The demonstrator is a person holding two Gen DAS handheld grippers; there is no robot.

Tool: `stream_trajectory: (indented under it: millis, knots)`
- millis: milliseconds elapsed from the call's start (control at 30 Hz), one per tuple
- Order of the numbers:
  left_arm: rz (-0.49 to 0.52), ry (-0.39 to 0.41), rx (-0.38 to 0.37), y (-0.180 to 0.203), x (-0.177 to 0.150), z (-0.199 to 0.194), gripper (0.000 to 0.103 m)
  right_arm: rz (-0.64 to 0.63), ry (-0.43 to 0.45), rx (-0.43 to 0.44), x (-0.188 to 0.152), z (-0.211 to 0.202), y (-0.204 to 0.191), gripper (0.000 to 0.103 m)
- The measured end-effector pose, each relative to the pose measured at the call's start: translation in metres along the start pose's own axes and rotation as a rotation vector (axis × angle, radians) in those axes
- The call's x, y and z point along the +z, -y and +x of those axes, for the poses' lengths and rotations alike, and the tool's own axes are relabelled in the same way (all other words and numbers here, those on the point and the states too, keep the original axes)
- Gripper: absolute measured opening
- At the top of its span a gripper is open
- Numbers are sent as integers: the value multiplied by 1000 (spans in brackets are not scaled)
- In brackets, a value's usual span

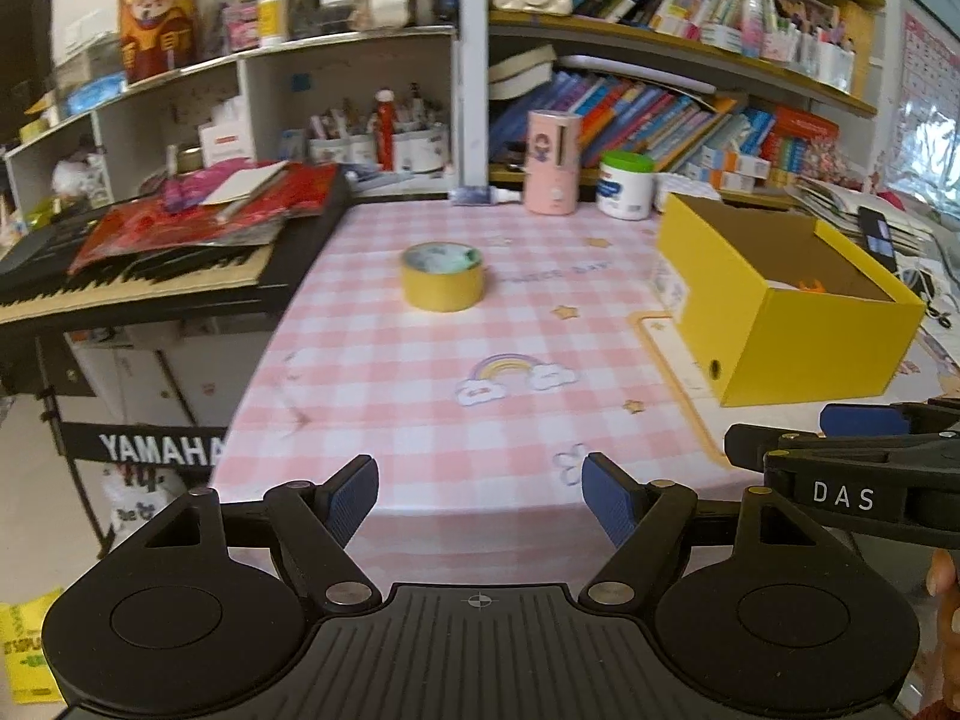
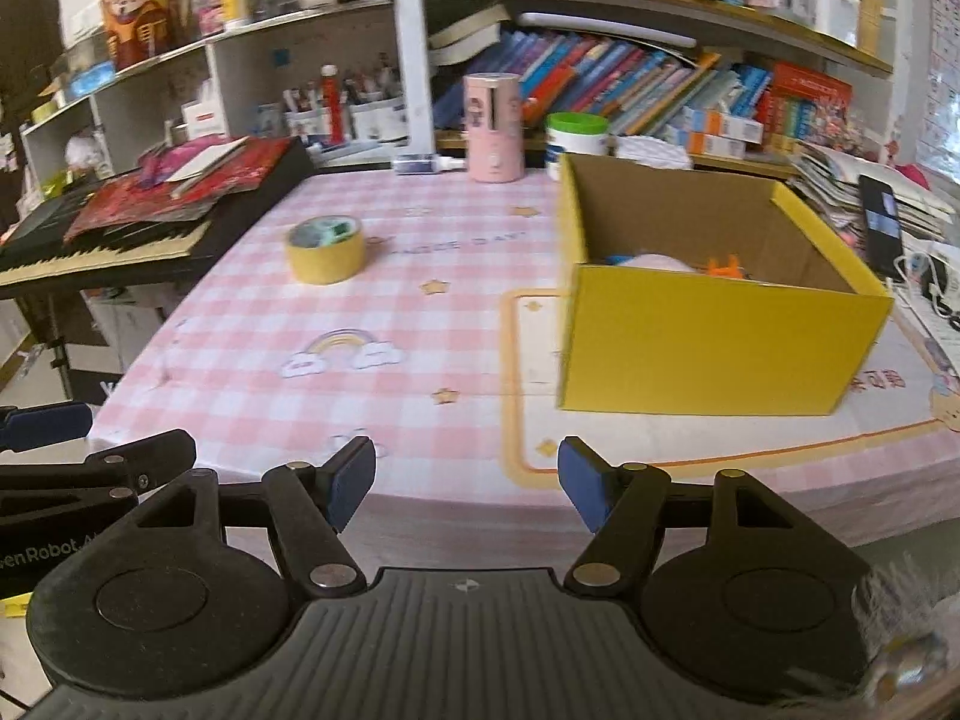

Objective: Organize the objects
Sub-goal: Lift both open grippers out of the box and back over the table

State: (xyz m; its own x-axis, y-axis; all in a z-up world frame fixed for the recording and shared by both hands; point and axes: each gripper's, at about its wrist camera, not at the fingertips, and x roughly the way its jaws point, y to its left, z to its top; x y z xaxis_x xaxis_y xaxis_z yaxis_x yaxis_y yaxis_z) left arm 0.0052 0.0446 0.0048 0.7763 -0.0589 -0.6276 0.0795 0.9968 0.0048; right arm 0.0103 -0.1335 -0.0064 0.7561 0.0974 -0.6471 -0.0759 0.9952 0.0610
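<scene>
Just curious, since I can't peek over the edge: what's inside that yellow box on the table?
Inside the yellow box, an orange item, something pale pink and a bit of blue peek above its front wall. That wall hides the rest.

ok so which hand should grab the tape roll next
Probably left. The yellow tape roll lies almost straight ahead of the left gripper, whose fingers are open and empty. From the right gripper it sits off to the left, with the yellow box nearer.

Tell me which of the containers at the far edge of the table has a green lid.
The white jar, standing right of the taller pink cylinder. Its lid is bright green; the pink one has none, and the small bottle lies on its side.
</scene>
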Motion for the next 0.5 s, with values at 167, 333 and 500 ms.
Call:
stream_trajectory:
  millis: [167, 333, 500]
  knots:
    - [1, 15, 18, -15, -5, -9, 77, -17, 8, 22, -3, -1, -24, 66]
    - [-15, 12, 26, -27, -6, -10, 77, -33, 17, 32, -4, -3, -41, 66]
    - [-26, 2, 21, -32, -5, -2, 77, -43, 13, 34, -1, 1, -49, 66]
